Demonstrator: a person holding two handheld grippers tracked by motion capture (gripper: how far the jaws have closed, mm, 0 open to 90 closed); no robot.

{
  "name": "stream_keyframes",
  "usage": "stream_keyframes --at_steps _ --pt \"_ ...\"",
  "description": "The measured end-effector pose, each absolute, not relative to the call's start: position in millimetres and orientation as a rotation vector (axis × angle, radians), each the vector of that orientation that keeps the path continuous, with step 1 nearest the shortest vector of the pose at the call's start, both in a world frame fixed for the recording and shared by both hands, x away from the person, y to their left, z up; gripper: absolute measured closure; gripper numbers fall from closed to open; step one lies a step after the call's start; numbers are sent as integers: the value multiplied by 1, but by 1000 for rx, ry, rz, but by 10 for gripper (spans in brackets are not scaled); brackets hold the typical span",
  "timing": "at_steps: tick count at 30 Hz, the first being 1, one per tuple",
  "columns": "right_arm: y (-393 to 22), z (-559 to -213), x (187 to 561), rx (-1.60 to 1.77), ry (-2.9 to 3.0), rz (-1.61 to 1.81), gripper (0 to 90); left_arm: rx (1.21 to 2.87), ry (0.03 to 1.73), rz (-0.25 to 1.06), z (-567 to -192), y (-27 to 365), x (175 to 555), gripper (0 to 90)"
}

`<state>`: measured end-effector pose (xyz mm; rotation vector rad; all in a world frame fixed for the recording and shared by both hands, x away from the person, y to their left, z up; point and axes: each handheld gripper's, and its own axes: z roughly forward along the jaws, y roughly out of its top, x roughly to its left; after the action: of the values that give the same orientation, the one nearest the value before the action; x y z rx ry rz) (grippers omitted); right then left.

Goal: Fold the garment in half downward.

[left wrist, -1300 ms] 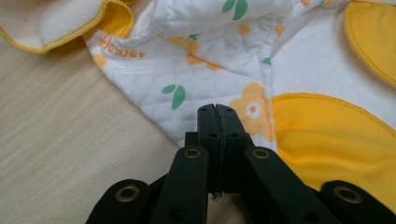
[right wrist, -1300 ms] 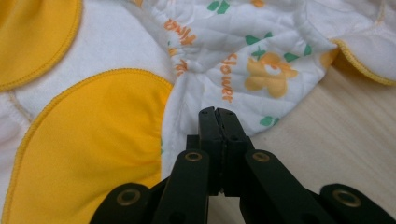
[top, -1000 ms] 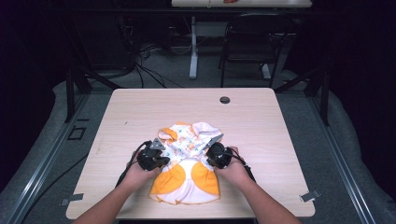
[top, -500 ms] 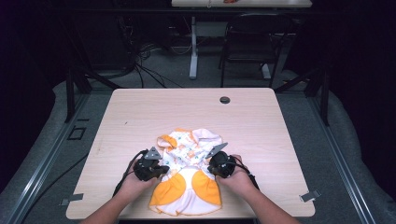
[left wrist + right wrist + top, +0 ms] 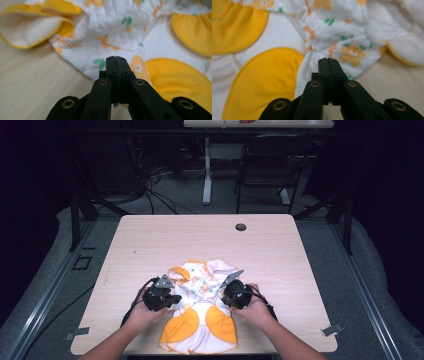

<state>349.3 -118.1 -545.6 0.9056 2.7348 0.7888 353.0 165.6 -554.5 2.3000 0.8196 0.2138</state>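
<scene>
Fingers [image 5: 111,65]: both pairs pressed together, nothing visibly pinched | baby garment [image 5: 200,320]: lies between left gripper [image 5: 172,299] and right gripper [image 5: 226,296], directly beyond the fingertips

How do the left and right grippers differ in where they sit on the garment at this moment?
The left gripper sits at the garment's left edge, with bare table beside it; the right gripper sits at the right edge. The left gripper's grey plate lies flatter; the right gripper's tilts up. Both are shut, fingers together, at the garment's waist.

White-and-yellow printed baby garment [image 5: 200,315] lies crumpled at the table's near edge.
</scene>
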Motion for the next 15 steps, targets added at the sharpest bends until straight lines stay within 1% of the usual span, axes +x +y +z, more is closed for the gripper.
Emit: stream_keyframes --at_steps 1,3,5,6,7,8,9,11,15 --pt "-118 -546 349 906 2735 789 896 2300 820 214 -554 166 353 900" --pt "-117 -539 356 907 2717 807 896 2298 831 242 -546 165 365 900" --pt "-115 -533 369 898 2701 810 897 2294 833 249 -539 163 377 900" --pt "-112 -529 382 912 2681 819 897 2282 849 260 -533 161 388 900" --pt "-112 -529 382 912 2681 819 897 2282 849 260 -533 161 388 900" --pt "-108 -526 396 923 2665 819 897 2269 871 280 -529 159 402 900" --pt "-108 -526 396 923 2665 819 897 2269 871 280 -529 159 402 900" --pt "-104 -525 414 943 2642 812 896 2258 900 281 -529 157 420 900" --pt "-101 -526 431 970 2608 839 894 2251 918 278 -531 155 435 900"
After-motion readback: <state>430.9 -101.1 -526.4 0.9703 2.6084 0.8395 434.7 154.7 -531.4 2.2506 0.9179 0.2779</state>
